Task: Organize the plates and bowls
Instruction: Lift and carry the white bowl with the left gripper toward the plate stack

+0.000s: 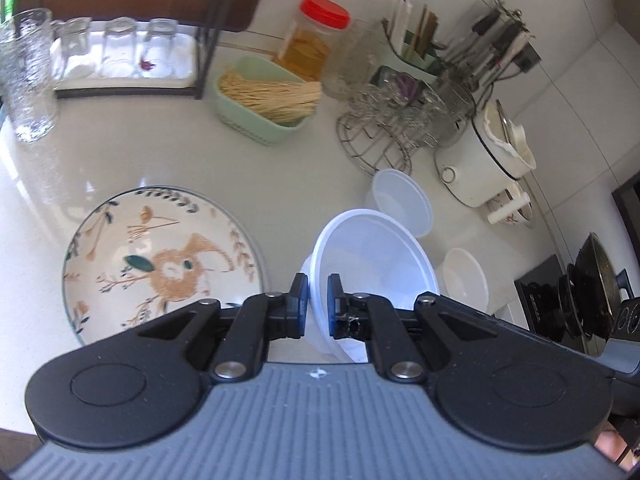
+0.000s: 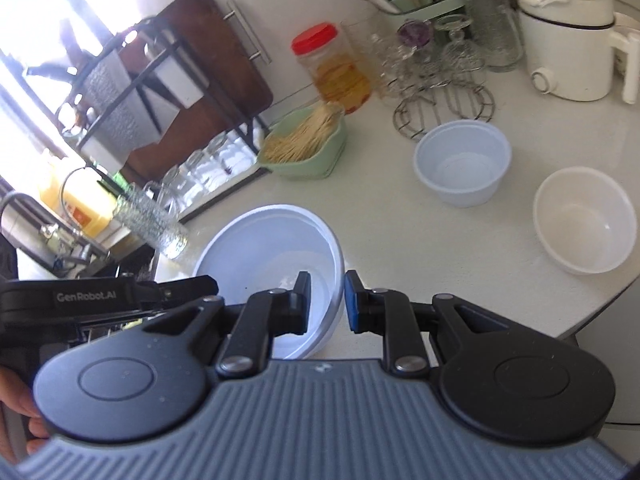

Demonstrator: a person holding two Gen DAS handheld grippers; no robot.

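My left gripper (image 1: 318, 300) is shut on the left rim of a white plastic bowl (image 1: 376, 256), which hangs tilted above the counter. In the right wrist view my right gripper (image 2: 328, 300) is shut on the right rim of the white bowl (image 2: 272, 248), one finger inside and one outside. The left tool's black housing (image 2: 108, 300) shows beside that bowl. A floral plate (image 1: 160, 260) lies on the counter left of my left gripper. Farther off stand a bluish-white bowl (image 2: 460, 160) and a cream bowl (image 2: 584, 220).
At the back are a green basket of noodles (image 1: 264, 108), a red-lidded jar (image 1: 316, 36), a wire rack of glassware (image 1: 384, 128) and a white electric pot (image 1: 480, 160). A tall glass (image 1: 28, 76) stands far left. The counter's rounded edge (image 2: 600, 304) runs at right.
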